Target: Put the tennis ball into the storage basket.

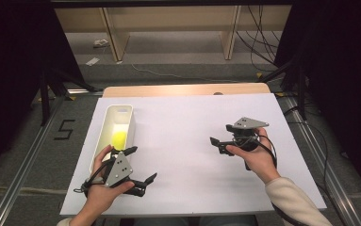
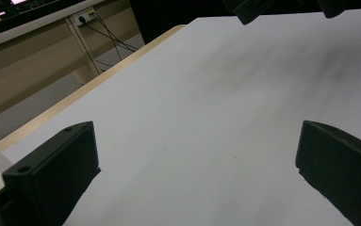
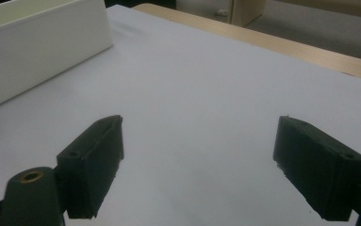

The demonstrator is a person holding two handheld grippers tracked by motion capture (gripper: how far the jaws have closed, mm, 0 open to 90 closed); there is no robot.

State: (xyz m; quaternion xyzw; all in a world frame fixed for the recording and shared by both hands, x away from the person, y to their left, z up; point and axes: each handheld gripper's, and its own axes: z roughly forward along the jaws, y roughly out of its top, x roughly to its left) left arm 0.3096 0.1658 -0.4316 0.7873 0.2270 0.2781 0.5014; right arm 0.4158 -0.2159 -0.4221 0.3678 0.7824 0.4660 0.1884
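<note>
Setting: a table with a pale wood edge, topped by a matte white sheet (image 1: 192, 141); grey floor and wooden shelving behind, dark curtains at either side.

Item 1: white bin (image 1: 103, 136), long, narrow, rounded corners, smooth plastic look, at the sheet's left edge. Its flat wall shows in the right gripper view (image 3: 41, 42).

Item 2: yellow ball (image 1: 118, 140), round, bright, lying inside the bin near its near end; surface texture too small to tell.

Item 3: left gripper (image 1: 139, 165), black, jaws wide apart, holding nothing, just beside the bin's near end.

Item 4: right gripper (image 1: 221, 135), black, jaws likewise spread and empty, well apart from the bin.

Step, as judged: both tools idle over bare sheet, with the ball resting in the bin. Reaching it next would call for the left gripper to turn toward the bin and dip between its walls.
</note>
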